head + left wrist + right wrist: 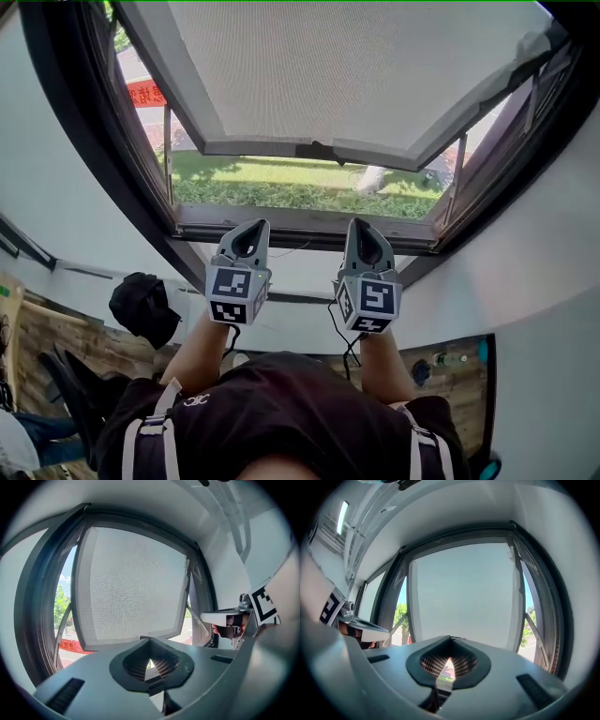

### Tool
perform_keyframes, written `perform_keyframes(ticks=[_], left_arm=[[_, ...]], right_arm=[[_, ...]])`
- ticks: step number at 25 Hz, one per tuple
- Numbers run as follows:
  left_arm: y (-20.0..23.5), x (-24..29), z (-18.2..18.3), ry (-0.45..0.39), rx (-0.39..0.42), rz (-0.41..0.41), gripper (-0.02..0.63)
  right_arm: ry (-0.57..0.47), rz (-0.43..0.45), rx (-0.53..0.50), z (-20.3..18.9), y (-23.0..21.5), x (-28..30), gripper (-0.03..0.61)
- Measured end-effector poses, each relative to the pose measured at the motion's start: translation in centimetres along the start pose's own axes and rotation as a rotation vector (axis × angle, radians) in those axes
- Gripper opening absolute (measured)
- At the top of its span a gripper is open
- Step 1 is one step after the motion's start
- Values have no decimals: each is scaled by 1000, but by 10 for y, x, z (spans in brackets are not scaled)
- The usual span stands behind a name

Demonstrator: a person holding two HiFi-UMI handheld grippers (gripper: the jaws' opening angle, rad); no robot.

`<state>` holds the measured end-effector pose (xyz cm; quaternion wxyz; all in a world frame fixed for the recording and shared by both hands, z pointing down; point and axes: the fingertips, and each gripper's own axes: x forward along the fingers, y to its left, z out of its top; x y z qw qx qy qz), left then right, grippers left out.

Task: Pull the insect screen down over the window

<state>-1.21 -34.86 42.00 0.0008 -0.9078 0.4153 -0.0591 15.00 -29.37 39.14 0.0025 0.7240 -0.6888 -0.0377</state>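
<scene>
Getting the insect screen (347, 66) fully down calls, in our judgement, for an even pull on its bottom bar (272, 147), so we take that bar as our mark. The mesh covers the window above the bar. Below the bar a strip of the opening is uncovered, with grass showing through down to the sill (300, 223). Our left tool (247, 228) and right tool (364, 228) are held up side by side below the bar, close to the sill, touching neither. Each has its jaws together with nothing between them. A small dark tab (320, 149) sits at the middle of the bar, and the two tools lie below it, one to each side. We think the step goes best if we part the jaws before we reach the bar, then clamp its lower lip at matching spots on either side of the tab. From there we draw straight down with both hands at the same pace, keeping the bar level so it does not bind in the side frame. We keep the tips below the bar and off the mesh, which looks easy to dent or tear.
</scene>
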Motion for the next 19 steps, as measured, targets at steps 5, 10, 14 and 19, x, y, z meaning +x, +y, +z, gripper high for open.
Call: perform_keyframes(ticks=[5,10,14,19], left_arm=[[4,0,-7,15,-10,5,12],[5,-1,-7,11,-12,4,12],[3,-2,-7,15,-10,-2,11],[4,-3,-8,15,-12,-1,12]], right_arm=[[13,-5,16,-8,0,-1,3],[2,-12,22,-8,-1,-1,3],[15,-12,19,-13,0,-1,3],[21,-10,13,-15,1,-1,3]])
